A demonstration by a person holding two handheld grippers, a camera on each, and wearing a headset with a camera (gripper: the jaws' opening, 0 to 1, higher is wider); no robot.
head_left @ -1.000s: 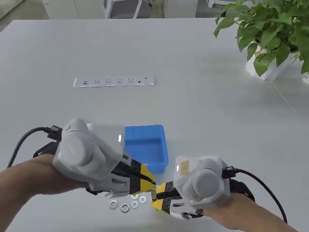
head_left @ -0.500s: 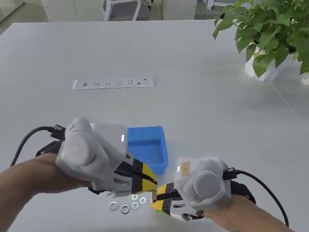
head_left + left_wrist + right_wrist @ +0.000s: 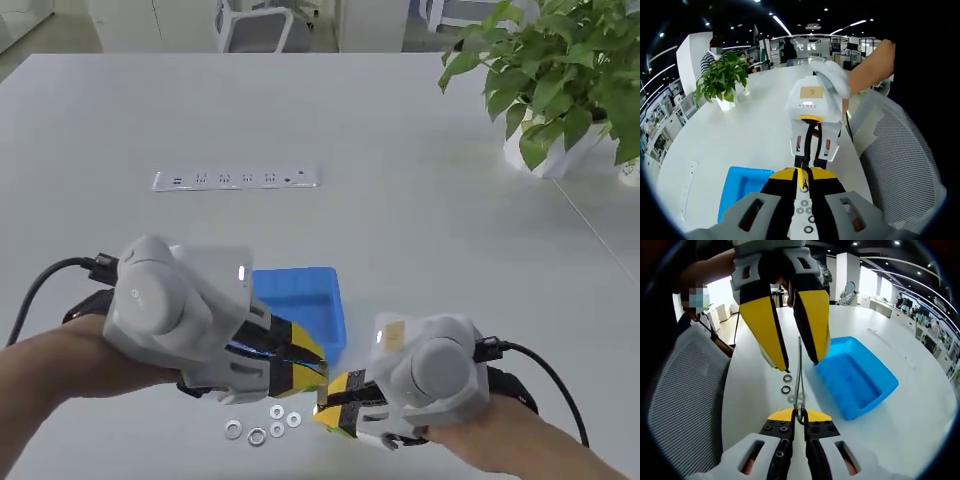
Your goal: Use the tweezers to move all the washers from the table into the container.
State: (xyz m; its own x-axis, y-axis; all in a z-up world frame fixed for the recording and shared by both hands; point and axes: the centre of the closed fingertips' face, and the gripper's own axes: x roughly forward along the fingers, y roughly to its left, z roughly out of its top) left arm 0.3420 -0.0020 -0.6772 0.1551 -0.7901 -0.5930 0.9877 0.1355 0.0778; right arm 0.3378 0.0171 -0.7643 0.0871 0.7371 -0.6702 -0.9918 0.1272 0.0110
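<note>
Slim metal tweezers [image 3: 799,370] stick forward out of my right gripper [image 3: 800,416], which is shut on their back end. My left gripper [image 3: 797,365] faces it, open, with its yellow fingers either side of the tweezers' front part. In the head view the left gripper [image 3: 318,368] and right gripper [image 3: 325,410] meet tip to tip just above several small washers [image 3: 257,436] on the white table. The washers [image 3: 785,389] lie under the tweezers. The blue container [image 3: 330,300] stands right behind the jaws and looks empty inside [image 3: 860,380].
A white power strip [image 3: 236,179] lies farther back on the table. A potted plant [image 3: 560,90] stands at the far right near the table's edge. A mesh office chair [image 3: 900,165] is beside the table. Bare table surface stretches behind the container.
The head camera has shifted a little, so the picture moved. Both grippers hold nearly the same stance over the washers, and the washers lie where they were.
</note>
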